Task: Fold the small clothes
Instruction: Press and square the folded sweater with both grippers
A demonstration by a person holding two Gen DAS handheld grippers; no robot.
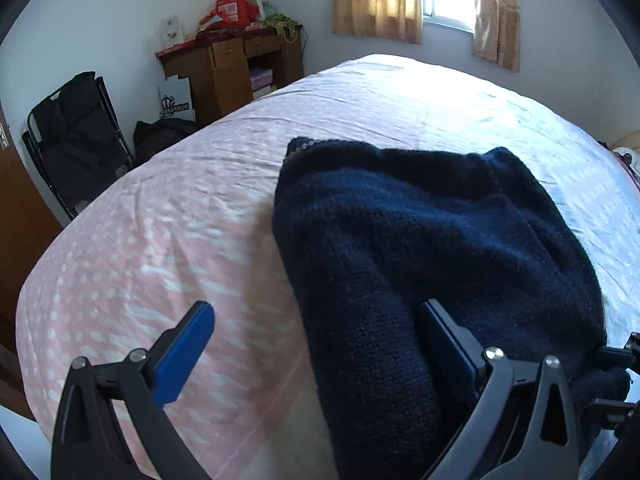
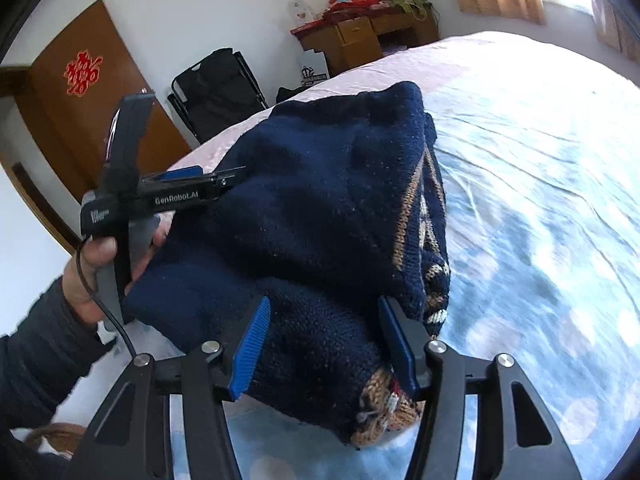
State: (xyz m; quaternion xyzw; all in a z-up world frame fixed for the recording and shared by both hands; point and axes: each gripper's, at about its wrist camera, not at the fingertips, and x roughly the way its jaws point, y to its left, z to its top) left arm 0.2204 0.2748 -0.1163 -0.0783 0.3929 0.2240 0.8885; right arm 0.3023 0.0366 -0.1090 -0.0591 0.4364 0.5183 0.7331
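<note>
Bed (image 1: 132, 240) fills most of both views, covered in a pink sheet with white dots, paler and bluish on the window side. Wooden door (image 2: 80, 120) with a red paper emblem stands at the left wall. Wooden desk (image 1: 224, 68) sits against the far wall; its top carries a heap of red bags and packets, and its open lower compartment holds a pinkish box, contents not legible at this range. Black folding chair (image 1: 76, 136) stands left of the desk with dark cloth draped in it.

Navy knitted sweater (image 2: 320, 200) lies bunched on the near part of the bed, a tan and white patterned band showing along its right edge.

Left gripper (image 1: 316, 332), held in the person's hand (image 2: 100, 264), has its jaws spread wide; one finger rests against the sweater's edge, the other is over bare sheet, nothing clamped.

Right gripper (image 2: 324, 340) has its jaws at a middling width with a thick fold of sweater between the blue pads (image 2: 250, 348), apparently pinched, though contact on the far pad is partly hidden
</note>
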